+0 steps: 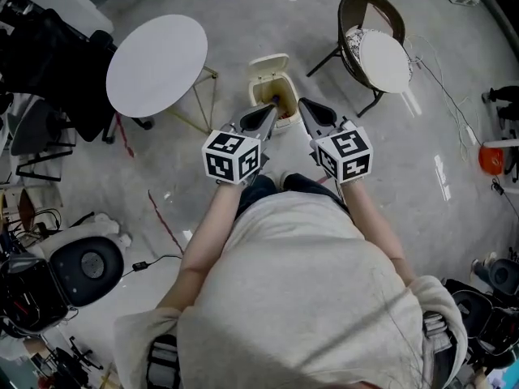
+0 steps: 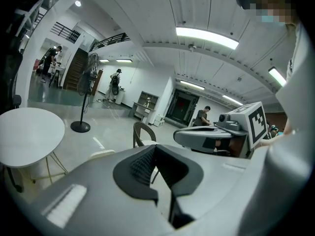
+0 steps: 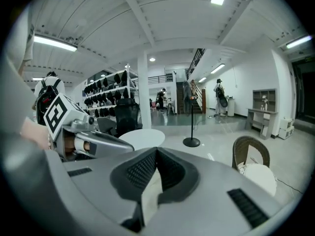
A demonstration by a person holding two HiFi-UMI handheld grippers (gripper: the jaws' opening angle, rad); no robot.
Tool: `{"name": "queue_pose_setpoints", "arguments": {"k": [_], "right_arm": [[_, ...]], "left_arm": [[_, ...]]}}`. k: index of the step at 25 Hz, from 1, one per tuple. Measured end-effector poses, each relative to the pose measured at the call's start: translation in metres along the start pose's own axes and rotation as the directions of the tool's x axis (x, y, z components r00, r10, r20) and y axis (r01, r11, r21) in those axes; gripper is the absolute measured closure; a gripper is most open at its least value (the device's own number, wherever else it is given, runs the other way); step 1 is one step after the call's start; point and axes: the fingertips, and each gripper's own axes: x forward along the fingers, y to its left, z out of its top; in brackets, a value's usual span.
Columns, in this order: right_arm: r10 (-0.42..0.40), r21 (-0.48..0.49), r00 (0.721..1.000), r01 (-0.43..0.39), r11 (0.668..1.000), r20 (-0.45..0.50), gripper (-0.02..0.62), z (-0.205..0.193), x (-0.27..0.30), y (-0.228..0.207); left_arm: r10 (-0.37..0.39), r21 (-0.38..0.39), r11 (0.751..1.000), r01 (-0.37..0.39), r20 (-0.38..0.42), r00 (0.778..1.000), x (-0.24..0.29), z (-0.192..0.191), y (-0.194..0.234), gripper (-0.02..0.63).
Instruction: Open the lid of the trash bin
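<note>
You're holding left gripper (image 1: 268,112) and right gripper (image 1: 309,108), both pinched closed on nothing, over floor bin (image 1: 261,96). Lid (image 1: 269,63) is already standing up (likely light, hinged plastic; front lip is likeliest hold).

grippers (image 1: 268,110) (image 1: 308,106) 2 | trash bin (image 1: 261,88) 1 | round table (image 1: 156,65) 1 | wicker chair (image 1: 369,5) 1

The glossy grey floor (image 1: 454,136) carries the cream trash bin (image 1: 261,97), its lid (image 1: 269,63) raised at the far side. Left of the bin stands a round white table (image 1: 156,65), and right of it a wicker chair (image 1: 350,49) with a white cushion (image 1: 385,59). A red tape line (image 1: 166,221) lies nearer than the bin, to its left.
</note>
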Motion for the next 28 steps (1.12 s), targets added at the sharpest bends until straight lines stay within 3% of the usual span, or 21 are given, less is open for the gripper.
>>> {"name": "queue_pose_setpoints", "arguments": {"k": [28], "right_arm": [[0.029, 0.011, 0.998, -0.029, 1.0, -0.059, 0.589, -0.013, 0.003, 0.001]], "left_arm": [[0.021, -0.009, 1.0, -0.022, -0.052, 0.998, 0.015, -0.01, 0.001, 0.597]]}}
